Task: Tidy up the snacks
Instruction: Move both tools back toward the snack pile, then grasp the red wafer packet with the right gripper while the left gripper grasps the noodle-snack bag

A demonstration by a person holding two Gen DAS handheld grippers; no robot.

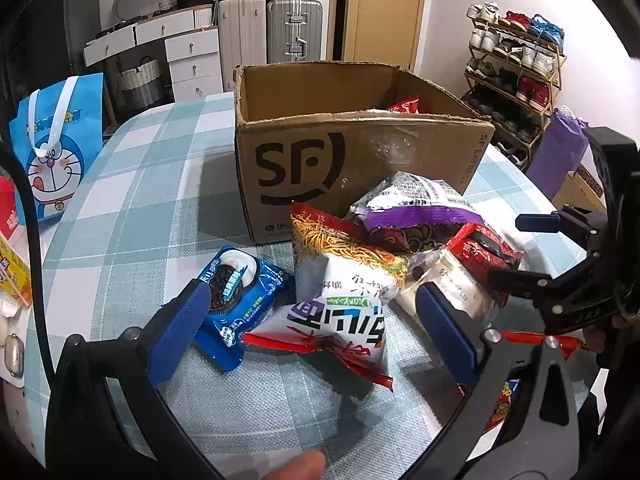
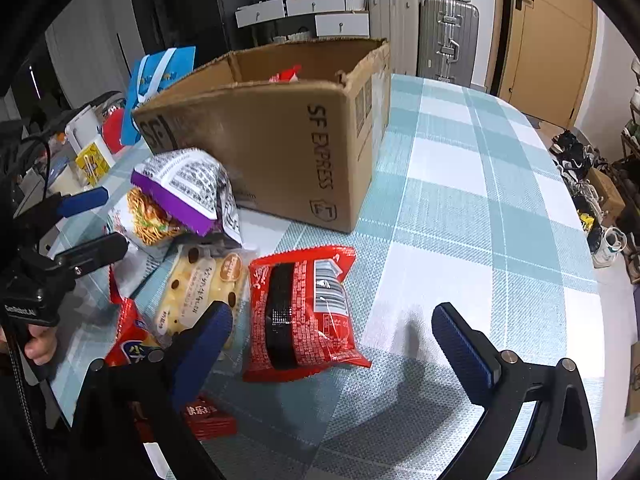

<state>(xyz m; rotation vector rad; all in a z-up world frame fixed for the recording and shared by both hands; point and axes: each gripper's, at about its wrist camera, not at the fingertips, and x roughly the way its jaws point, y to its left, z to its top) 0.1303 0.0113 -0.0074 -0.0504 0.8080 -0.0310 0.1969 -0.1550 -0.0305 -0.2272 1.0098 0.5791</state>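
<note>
Blue-padded fingers on the left gripper [image 1: 316, 320] stand wide apart, low over the snack pile and aimed toward the cardboard box [image 1: 360, 160]. Its jaws hold nothing: the left pad overlaps the blue cookie packet [image 1: 244, 300], the right pad sits against the pale bread packet [image 1: 452, 284], and the white noodle bag [image 1: 344, 292] lies between them. A fingertip shows at the bottom edge of that view.

The right gripper [image 2: 332, 344] hovers low over the checked worktop [image 2: 480, 220], tilted forward, its jaws also spread wide and empty. The red packet [image 2: 300, 312] lies flat between its 2 fingers, nearer the left one, which overlaps the bread packet in this view. I cannot tell whether that finger touches it.

The purple-and-white bag [image 2: 188, 188] leans on the pile just beside the box's front corner. The box stands open on the worktop with a red packet visible inside.
</note>
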